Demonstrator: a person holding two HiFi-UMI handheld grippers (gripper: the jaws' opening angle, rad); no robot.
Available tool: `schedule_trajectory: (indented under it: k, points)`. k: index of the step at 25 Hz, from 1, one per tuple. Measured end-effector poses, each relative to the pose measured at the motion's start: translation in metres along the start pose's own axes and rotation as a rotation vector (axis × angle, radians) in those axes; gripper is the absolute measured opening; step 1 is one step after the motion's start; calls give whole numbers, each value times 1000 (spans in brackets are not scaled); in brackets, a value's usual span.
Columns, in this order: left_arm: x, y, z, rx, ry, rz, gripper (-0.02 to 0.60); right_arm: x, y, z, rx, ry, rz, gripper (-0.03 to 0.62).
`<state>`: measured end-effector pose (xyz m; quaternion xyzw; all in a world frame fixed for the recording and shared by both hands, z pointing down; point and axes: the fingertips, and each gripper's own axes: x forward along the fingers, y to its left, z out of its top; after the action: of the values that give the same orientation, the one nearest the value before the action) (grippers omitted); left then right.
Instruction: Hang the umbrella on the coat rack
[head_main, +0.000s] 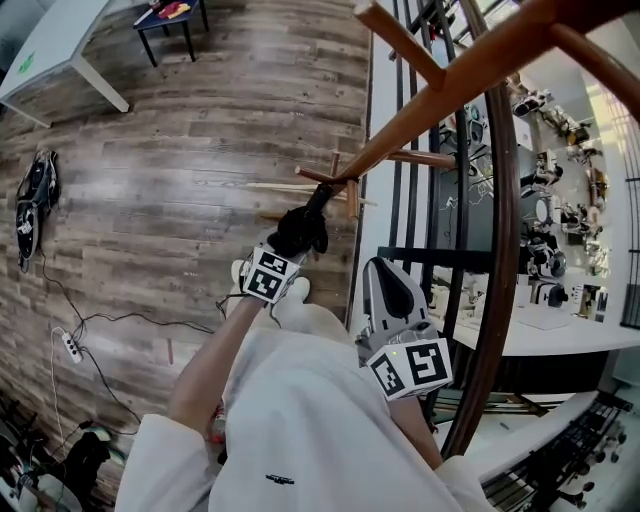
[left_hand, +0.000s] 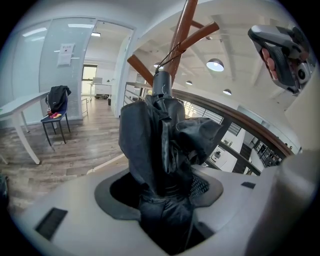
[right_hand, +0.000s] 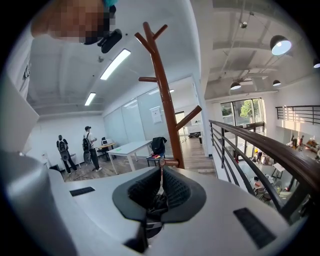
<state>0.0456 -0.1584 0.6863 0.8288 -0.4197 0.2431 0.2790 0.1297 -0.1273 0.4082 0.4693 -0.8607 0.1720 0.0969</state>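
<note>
Left gripper fingers clamp the folded black fabric umbrella, its cord reaching 1 peg of the brown wooden coat rack. Right gripper fingers are together, empty. Hooking looks underway; next, settle the cord, then release.

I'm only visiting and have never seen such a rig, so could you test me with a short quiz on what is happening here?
1. True or false: the left claw is closed on the black folded fabric umbrella.
2. The umbrella's thin cord runs up to: A) a peg of the brown wooden coat rack; B) the white table; C) a ceiling lamp.
3. Which claw is beside the dark curved handrail?

Key: 1 true. 2 A. 3 the right claw.
</note>
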Motion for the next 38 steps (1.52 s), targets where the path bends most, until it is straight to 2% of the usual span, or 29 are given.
schedule_trajectory:
  k: [6,12,17,24,34,38]
  points:
    - [18,1,-4,17,-7,-17,256,5,5,1,-9,8,1,38]
    - [36,-7,-8,23,-20,-75,256,8,8,-2,-18,24,8,38]
    - [58,-2,-7,57,-52,-82,258,12,14,-2,-21,35,6,38]
    - [73,1,-4,67,-51,-74,258,10,18,-10,-23,54,7,38]
    - [84,8,1,94,-6,-85,259,17,16,-11,-11,54,9,38]
    - [81,9,0,75,-3,-89,276,13,17,-10,-9,40,13,38]
